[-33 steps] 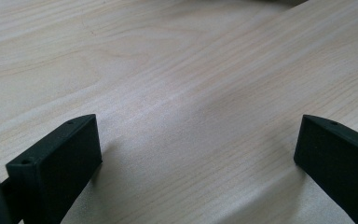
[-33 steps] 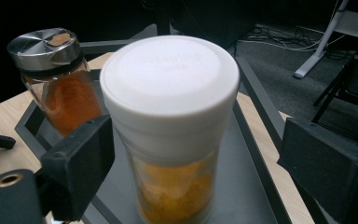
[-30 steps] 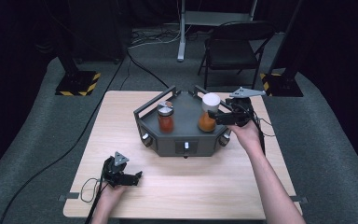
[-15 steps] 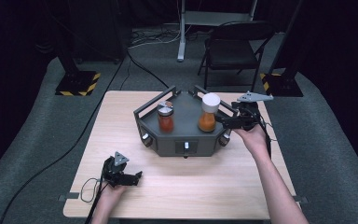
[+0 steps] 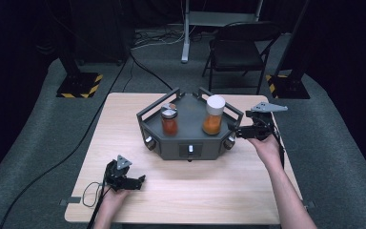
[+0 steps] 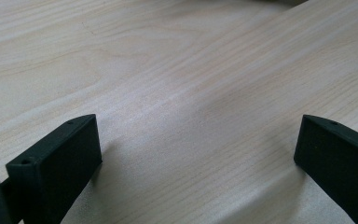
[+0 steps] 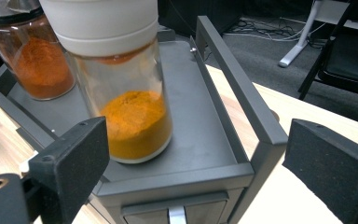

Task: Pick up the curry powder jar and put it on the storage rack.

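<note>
A grey rack (image 5: 171, 145) with raised rails sits on the far middle of the wooden tabletop (image 5: 124, 124). Two jars stand on it. The white-lid jar (image 5: 214, 115) holds yellow-orange powder and stands at the rack's right side; the silver-lid jar (image 5: 169, 119) holds darker orange-red powder and stands to its left, apart from it.

The right claw (image 5: 241, 133) is held just off the rack's right end, above the tabletop, pointing toward the rack. In the right gripper view its jaws are spread wide with nothing between them but the rack's corner; the white-lid jar (image 7: 121, 79) stands ahead of the left jaw, untouched, and the silver-lid jar (image 7: 32, 56) is behind it at the upper left. A small handle (image 7: 176, 215) shows on the rack's front face at the bottom edge.

The left claw (image 5: 137, 182) lies low at the near left of the tabletop, well apart from the rack, its cable (image 5: 88, 193) looping beside it. In the left gripper view its jaws are spread wide over bare wood (image 6: 182, 93), holding nothing.

A folding chair (image 5: 238, 47) stands on the floor beyond the tabletop.
</note>
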{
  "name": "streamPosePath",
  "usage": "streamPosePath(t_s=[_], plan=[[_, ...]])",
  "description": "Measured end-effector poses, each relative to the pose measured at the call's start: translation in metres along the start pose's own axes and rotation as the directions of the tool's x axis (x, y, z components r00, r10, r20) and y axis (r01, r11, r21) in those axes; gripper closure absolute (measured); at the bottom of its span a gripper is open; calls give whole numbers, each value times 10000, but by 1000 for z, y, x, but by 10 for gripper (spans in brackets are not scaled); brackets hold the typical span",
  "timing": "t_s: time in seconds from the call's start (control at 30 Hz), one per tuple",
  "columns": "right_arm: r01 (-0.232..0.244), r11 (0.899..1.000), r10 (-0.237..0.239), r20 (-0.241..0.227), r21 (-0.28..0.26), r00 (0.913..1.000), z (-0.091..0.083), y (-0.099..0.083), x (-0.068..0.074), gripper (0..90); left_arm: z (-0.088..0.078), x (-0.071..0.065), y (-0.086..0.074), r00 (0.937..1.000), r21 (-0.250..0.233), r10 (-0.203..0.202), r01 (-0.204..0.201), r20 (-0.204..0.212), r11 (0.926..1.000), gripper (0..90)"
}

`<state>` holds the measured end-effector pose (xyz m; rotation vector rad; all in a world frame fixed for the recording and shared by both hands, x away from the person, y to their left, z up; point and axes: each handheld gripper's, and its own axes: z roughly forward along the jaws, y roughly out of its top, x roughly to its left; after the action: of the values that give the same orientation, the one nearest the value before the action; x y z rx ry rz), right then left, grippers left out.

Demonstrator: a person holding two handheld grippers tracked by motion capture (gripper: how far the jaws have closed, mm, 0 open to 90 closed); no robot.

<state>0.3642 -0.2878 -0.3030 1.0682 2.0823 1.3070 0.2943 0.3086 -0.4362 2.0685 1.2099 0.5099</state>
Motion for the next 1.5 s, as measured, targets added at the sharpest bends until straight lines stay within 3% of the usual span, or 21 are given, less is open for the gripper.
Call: streamPosePath(t_s=[1.3,1.5], plan=[[-12,9982,-49,1011,597,9949,-13,-81,7,35,0,0,0,10000,-7,5,-5,-7,10000,4],[-464,9973,405,1016,566,9940,-14,-98,4,32,0,0,0,10000,-9,4,-4,-7,10000,4]])
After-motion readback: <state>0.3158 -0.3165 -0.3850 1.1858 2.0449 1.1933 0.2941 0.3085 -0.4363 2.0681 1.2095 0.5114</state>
